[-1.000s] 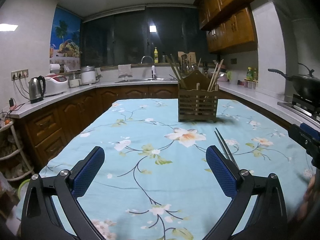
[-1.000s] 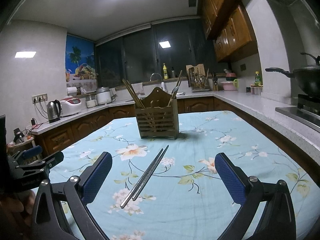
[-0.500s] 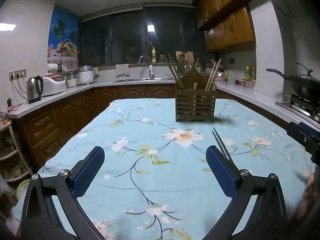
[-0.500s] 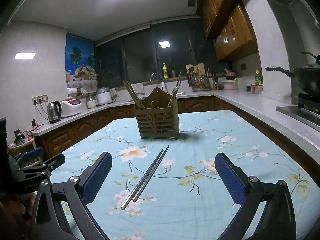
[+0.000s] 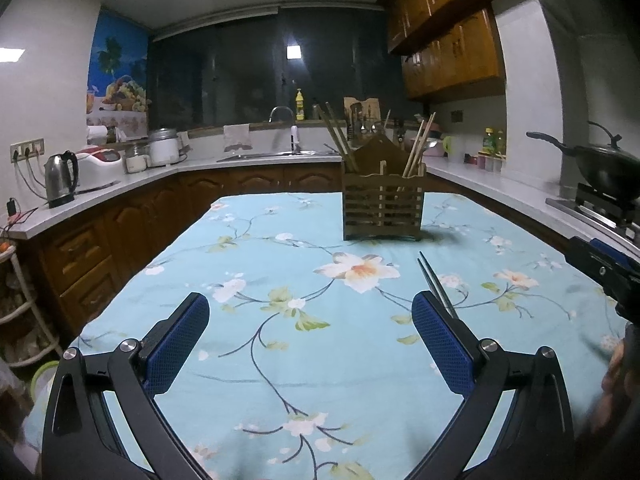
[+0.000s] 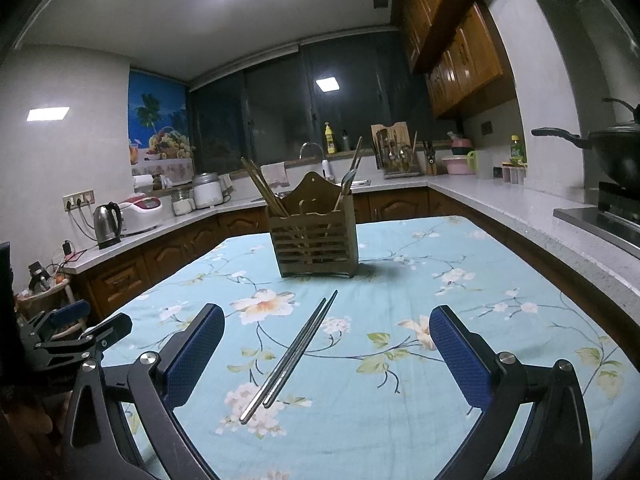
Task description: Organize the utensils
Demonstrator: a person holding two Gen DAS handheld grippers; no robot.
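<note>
A pair of metal chopsticks [image 6: 294, 354] lies flat on the floral tablecloth, between my right gripper's fingers and a little ahead of them. In the left wrist view the chopsticks [image 5: 434, 282] are partly hidden behind the right finger. A slatted wooden utensil holder [image 6: 314, 236] stands upright at the far middle of the table with wooden chopsticks and a spoon in it; it also shows in the left wrist view [image 5: 383, 208]. My right gripper [image 6: 326, 354] is open and empty. My left gripper [image 5: 310, 342] is open and empty above the cloth.
The table [image 5: 280, 360] has a light blue flowered cloth. Kitchen counters run round it, with a kettle [image 5: 60, 178] and rice cooker on the left, a sink at the back, and a wok [image 5: 600, 164] on the stove at the right.
Both views have shifted only slightly; the left gripper has drifted a little so the holder sits nearer the middle. Both grippers stay open. The chopsticks have not moved.
</note>
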